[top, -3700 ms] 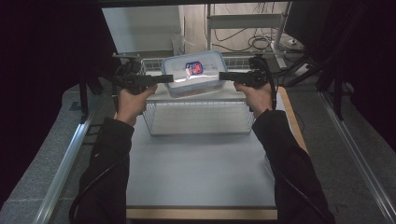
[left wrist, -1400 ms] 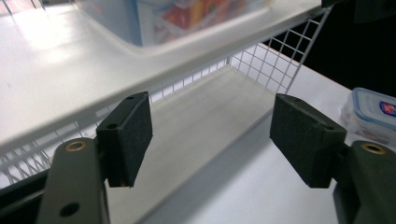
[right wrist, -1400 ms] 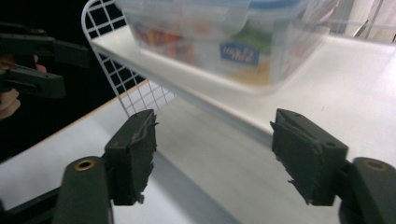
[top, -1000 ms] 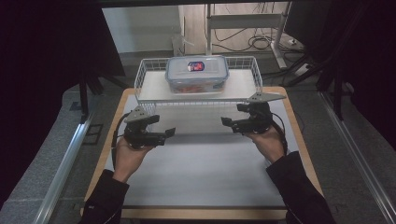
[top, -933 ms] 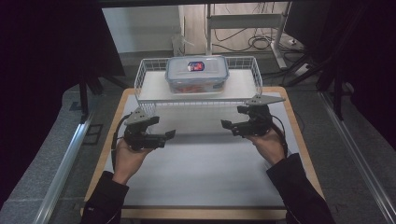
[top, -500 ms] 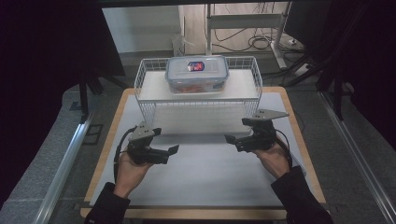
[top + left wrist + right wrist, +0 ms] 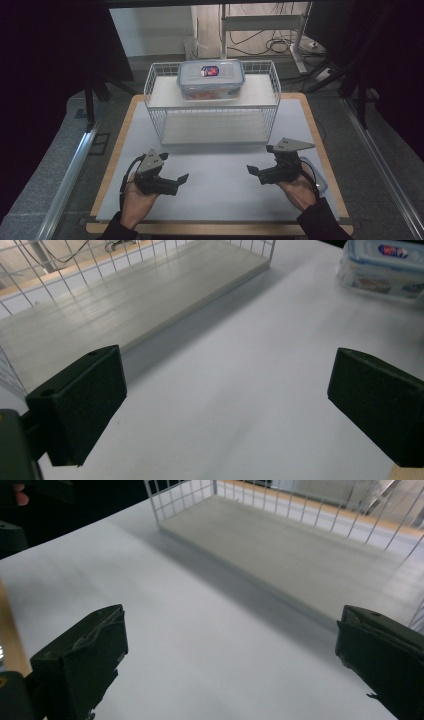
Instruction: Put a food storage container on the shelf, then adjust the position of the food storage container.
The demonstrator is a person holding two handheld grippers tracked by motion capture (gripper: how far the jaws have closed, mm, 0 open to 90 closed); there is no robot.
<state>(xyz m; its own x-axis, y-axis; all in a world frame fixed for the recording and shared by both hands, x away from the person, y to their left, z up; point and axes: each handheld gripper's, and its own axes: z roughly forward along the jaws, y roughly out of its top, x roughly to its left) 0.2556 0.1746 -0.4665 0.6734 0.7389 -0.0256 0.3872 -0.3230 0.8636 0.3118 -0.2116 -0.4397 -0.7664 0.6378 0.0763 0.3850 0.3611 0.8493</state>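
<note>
A clear lidded container with a red and blue label sits on the top shelf of a white wire rack. My left gripper is held low over the white table mat, near the front left. Its jaws have just been opening and now stand wide with nothing between them. My right gripper mirrors it at the front right, its jaws also just opened, wide and empty. Both point inward toward each other, well clear of the rack.
The rack's lower shelf is bare. A second clear lidded container lies on the table mat beside the right hand, partly hidden behind it. The wooden table edge runs along the front.
The container, earlier held between both grippers over the rack, now rests on the top shelf. Both hands have come back toward the front edge and down, and their jaws stand wider.
</note>
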